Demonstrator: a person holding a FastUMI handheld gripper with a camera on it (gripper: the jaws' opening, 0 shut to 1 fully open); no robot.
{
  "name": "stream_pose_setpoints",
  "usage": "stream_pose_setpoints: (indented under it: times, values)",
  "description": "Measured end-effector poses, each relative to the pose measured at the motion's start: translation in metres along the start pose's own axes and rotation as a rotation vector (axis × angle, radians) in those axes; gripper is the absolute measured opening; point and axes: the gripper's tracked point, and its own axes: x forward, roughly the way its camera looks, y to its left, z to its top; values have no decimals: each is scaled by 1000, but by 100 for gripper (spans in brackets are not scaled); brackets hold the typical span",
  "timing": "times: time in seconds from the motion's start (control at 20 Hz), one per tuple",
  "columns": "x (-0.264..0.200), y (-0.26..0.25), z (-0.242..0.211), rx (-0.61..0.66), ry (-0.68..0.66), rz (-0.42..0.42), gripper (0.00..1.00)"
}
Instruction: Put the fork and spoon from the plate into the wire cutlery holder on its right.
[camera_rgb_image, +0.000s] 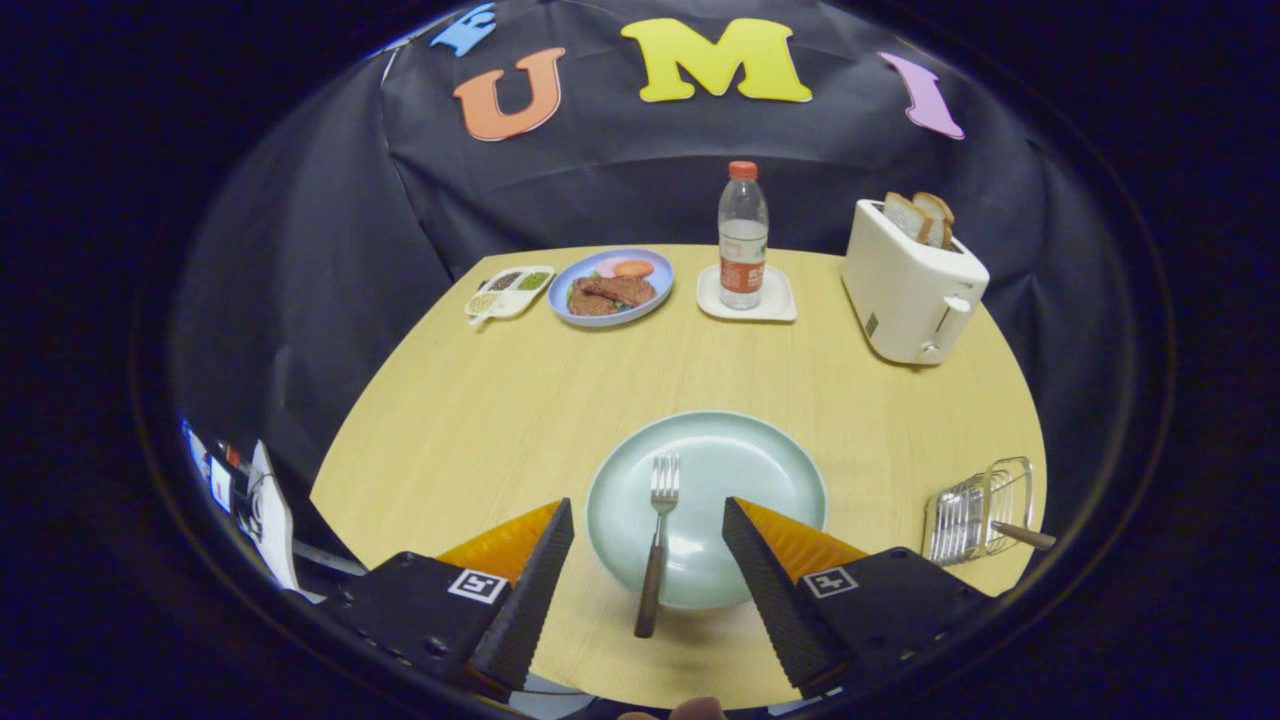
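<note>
Pale wooden table (480, 400) carries a green plate (740, 470) at 12 o'clock from the gripper (648, 540). Its jaws are spread wide, gripping nothing, the fork (655, 545) lying untouched between them with its handle overhanging the plate's near rim. At 2 o'clock sits the wire cutlery holder (975, 515), a wooden handle (1025, 536) poking from it.

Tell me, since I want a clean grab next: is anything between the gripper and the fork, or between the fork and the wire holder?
Nothing visible. The gripper is open, its fingers either side of the fork on the plate. Bare table lies between the plate and the wire holder.
</note>
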Motion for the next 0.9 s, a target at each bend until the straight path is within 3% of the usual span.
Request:
stream_pose_setpoints:
  times: [0.5, 0.85, 0.9]
  values:
    - [65, -13, -60, 44, 143, -76, 91]
    - [80, -15, -79, 76, 207, -90, 39]
    - [82, -16, -80, 80, 219, -87, 38]
